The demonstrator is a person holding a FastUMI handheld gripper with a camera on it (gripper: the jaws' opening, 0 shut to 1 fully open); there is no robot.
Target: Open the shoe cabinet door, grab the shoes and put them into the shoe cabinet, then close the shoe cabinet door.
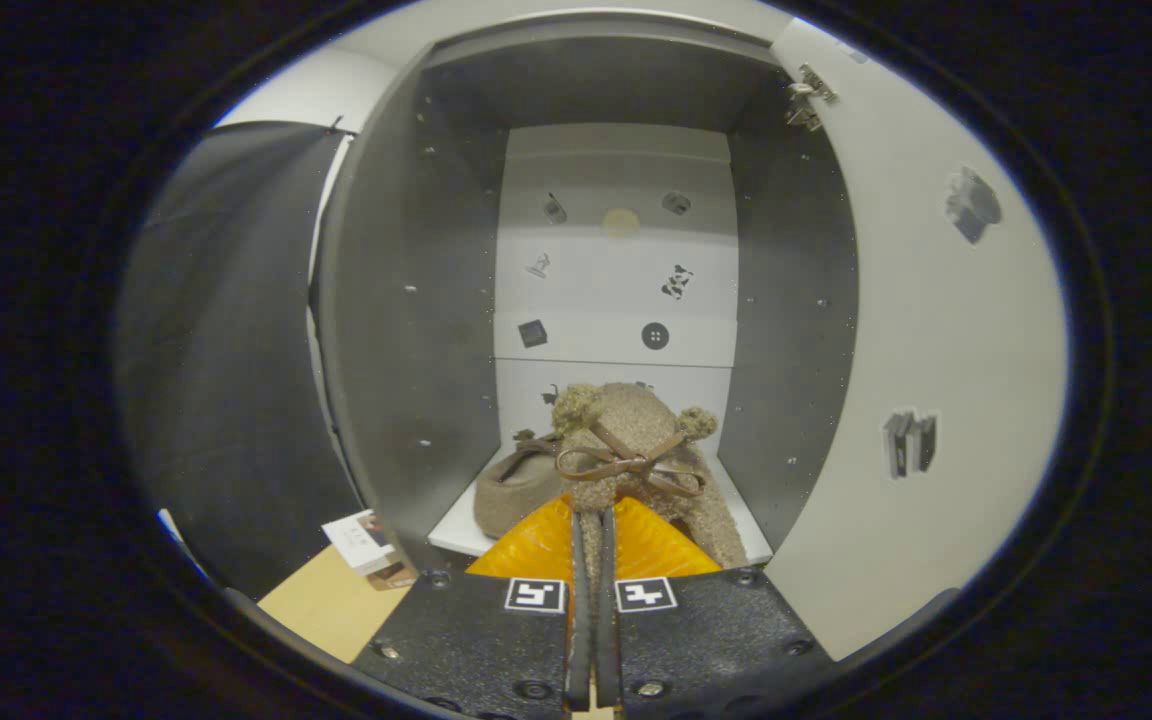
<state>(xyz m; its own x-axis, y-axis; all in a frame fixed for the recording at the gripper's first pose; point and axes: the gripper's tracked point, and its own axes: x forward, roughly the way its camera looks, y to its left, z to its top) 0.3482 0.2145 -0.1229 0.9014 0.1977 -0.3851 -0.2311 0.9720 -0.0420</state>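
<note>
Fuzzy tan shoe (636, 450) pinched between the nearly closed fingers of the gripper (591, 545), at 12 o'clock inside the open cabinet (416, 300), second shoe (516, 490) at 10 o'clock.

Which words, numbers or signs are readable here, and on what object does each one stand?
No word or number can be read.
Square black-and-white markers on the hand-held gripper, shut on a fuzzy shoe: patterns, not text.
Small stickers on the cabinet's back wall and on the open door: pictures, too small.
Small box beside the cabinet: print blurred.
</note>
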